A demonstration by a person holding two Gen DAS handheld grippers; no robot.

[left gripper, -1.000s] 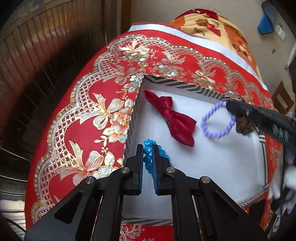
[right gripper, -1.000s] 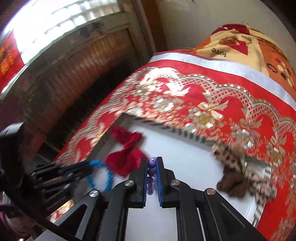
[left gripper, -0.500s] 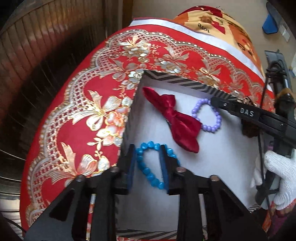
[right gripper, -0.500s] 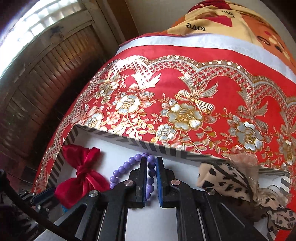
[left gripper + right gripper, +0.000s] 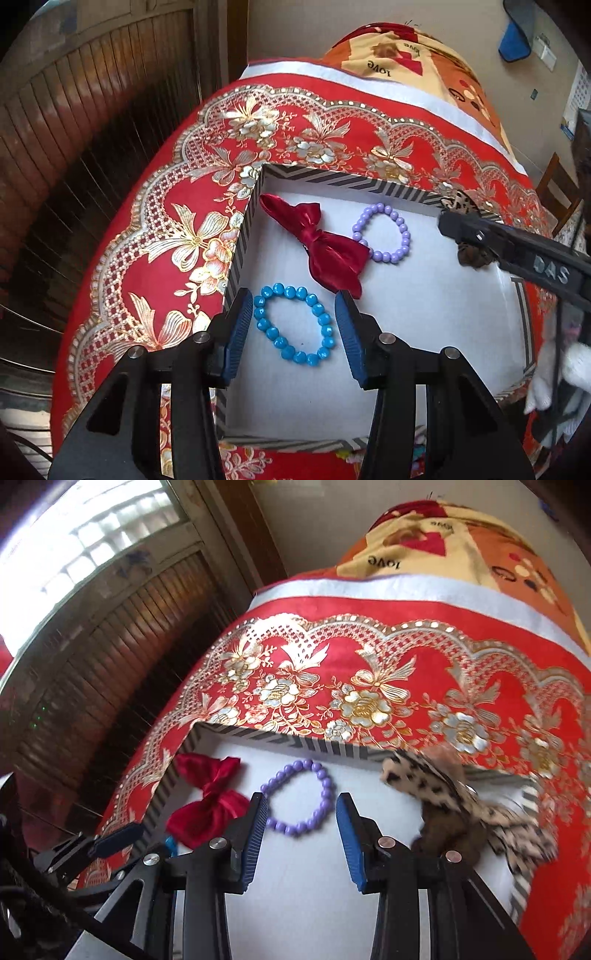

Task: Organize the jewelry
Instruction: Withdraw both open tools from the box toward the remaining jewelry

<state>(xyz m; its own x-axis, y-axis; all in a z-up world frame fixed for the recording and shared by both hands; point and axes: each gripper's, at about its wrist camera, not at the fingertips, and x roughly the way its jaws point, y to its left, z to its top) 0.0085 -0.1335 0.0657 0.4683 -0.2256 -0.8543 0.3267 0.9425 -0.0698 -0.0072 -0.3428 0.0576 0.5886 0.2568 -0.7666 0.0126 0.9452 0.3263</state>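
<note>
A shallow white box with a striped rim [image 5: 343,180] lies on a red and gold cloth. A blue bead bracelet [image 5: 293,325] lies flat in its near left part. My left gripper [image 5: 293,301] is open, its jaws either side of that bracelet. A purple bead bracelet [image 5: 382,232] [image 5: 299,797] lies at the back. My right gripper [image 5: 300,805] is open around its near part and shows in the left wrist view [image 5: 476,232]. A red satin bow [image 5: 325,247] [image 5: 210,801] lies between the bracelets.
A leopard-print hair bow [image 5: 450,801] lies in the box's right part, partly behind my right gripper in the left wrist view [image 5: 472,258]. The red cloth [image 5: 177,236] falls away at the left toward a wooden slatted wall [image 5: 74,129]. A patterned blanket [image 5: 443,550] lies beyond.
Both grippers have opened. The blue bracelet and the purple bracelet were let go and now lie flat in the box. Both grippers have drawn back a little.
</note>
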